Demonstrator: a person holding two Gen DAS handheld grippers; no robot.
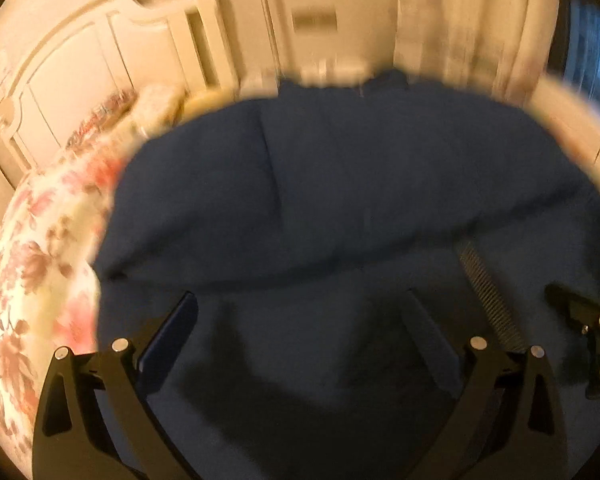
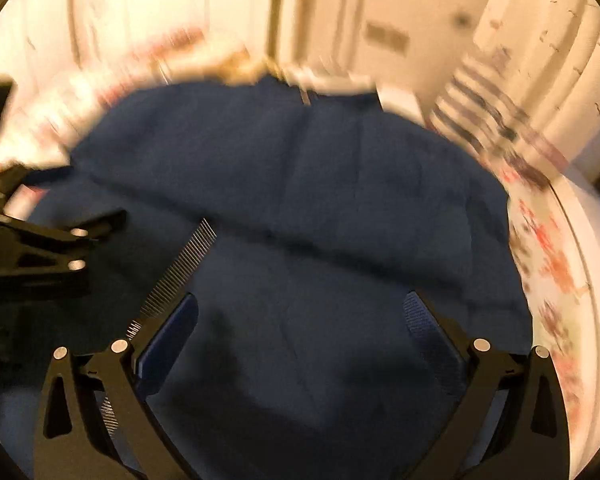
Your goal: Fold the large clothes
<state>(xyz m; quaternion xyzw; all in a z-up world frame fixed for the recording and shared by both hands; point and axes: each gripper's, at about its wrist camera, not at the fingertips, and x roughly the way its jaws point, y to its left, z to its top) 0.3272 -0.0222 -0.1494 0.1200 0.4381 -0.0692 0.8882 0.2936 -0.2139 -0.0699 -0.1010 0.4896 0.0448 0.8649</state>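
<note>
A floral-covered bed [image 1: 40, 264] carries the navy garment [image 1: 340, 184], spread flat with its near part doubled over, likely so it can be folded. Above it hover the left tongs [image 1: 304, 312] and right tongs [image 2: 304, 312], both spread apart, gripping nothing.

Each gripper, left [image 1: 300, 304] and right [image 2: 300, 304], has black angular arms, silver round rivets, and dark blue ribbed pads [image 2: 428, 328].
</note>
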